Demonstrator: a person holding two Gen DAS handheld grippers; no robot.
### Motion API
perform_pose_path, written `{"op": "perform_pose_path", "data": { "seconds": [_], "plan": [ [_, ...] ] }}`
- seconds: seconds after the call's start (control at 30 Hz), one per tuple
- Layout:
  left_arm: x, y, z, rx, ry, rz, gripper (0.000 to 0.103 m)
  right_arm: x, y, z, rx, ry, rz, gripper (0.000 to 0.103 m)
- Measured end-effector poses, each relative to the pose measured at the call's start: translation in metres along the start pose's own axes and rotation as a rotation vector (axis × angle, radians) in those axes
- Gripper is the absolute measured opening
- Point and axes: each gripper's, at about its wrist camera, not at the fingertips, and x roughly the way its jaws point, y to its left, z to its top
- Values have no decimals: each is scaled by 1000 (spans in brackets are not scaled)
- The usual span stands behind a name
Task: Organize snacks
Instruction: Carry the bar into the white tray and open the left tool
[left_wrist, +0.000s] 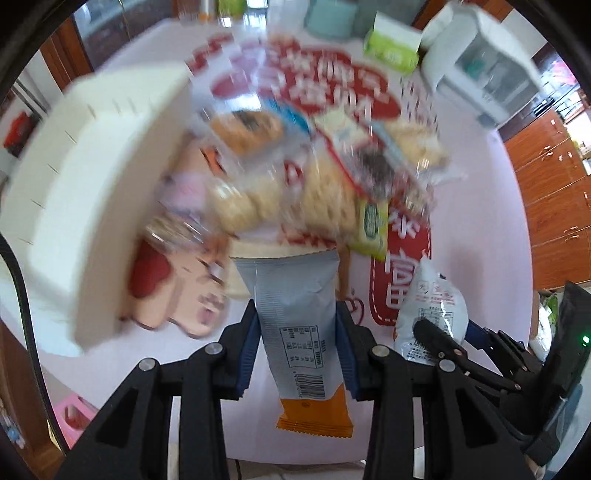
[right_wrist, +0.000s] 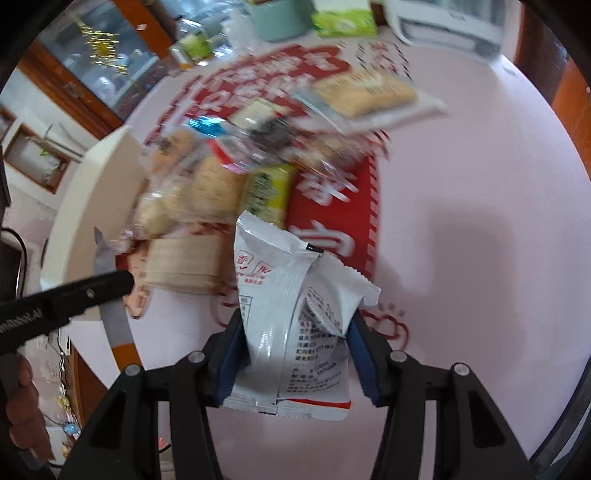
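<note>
Left wrist view: the left gripper (left_wrist: 297, 334) is clenched on a grey-and-orange snack packet (left_wrist: 301, 321), its blue-padded fingers (left_wrist: 248, 354) pressing both long sides. The packet hangs lengthwise between them, orange end toward the camera, above the pale pink tabletop (left_wrist: 476, 206). Ahead lies a blurred pile of snacks (left_wrist: 314, 173) on a red-and-white printed mat (left_wrist: 332, 81), and a white bin (left_wrist: 99, 184) stands left of the pile. To the right, the right gripper (left_wrist: 447, 332) carries a white snack packet (left_wrist: 430, 306). A green tissue box (left_wrist: 391, 48) and a white appliance (left_wrist: 484, 70) sit at the far edge.

Right wrist view: the right gripper (right_wrist: 297, 347) grasps the white snack packet (right_wrist: 295, 325), crumpled between its fingers (right_wrist: 231, 365), lifted above the tabletop (right_wrist: 480, 177). The pile of snacks (right_wrist: 229, 162) lies ahead on the mat (right_wrist: 328, 221). At the left, the left gripper (right_wrist: 110, 284) holds the grey-and-orange packet (right_wrist: 114, 321), beside the white bin (right_wrist: 96, 184). A hand (right_wrist: 22, 406) shows at the lower left edge.
</note>
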Motion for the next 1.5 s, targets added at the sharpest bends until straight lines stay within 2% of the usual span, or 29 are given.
{"op": "perform_pose_path", "data": {
  "seconds": [0.13, 0.23, 0.37, 0.47, 0.67, 0.8, 0.93, 1.03, 1.07, 1.1, 1.17, 1.23, 1.43, 1.5],
  "plan": [
    [-52, 25, 19, 25, -142, 37, 37, -20, 40, 11, -68, -56, 37, 54],
    [-97, 59, 28, 24, -259, 83, 37, -34, 74, 18, -131, -98, 50, 54],
    [-138, 114, 37, 0, -365, 130, 37, -48, 128, 28, -216, -145, 66, 54],
    [-152, 154, 48, 7, -414, 183, 37, -52, 176, 38, -268, -187, 71, 54],
    [-150, 234, 75, 68, -381, 234, 38, -39, 272, 55, -325, -202, 75, 54],
    [-116, 275, 90, 140, -312, 243, 38, -8, 321, 65, -337, -171, 57, 54],
    [-73, 299, 104, 217, -228, 227, 38, 28, 350, 70, -302, -113, 37, 55],
    [-47, 302, 107, 328, -195, 221, 41, 53, 358, 72, -266, -49, 36, 58],
    [-39, 301, 108, 356, -195, 219, 47, 58, 361, 72, -257, -35, 35, 58],
    [-32, 300, 108, 384, -195, 226, 63, 62, 362, 72, -244, -21, 32, 58],
    [-19, 300, 109, 416, -218, 261, 80, 66, 363, 71, -218, -13, 16, 58],
    [-7, 300, 111, 435, -234, 248, 81, 68, 359, 72, -184, -10, -2, 58],
    [19, 313, 116, 412, -166, 187, 81, 68, 351, 70, -130, -10, -31, 58],
    [23, 314, 112, 418, -168, 221, 81, 68, 351, 69, -125, -11, -38, 58]
  ]
}}
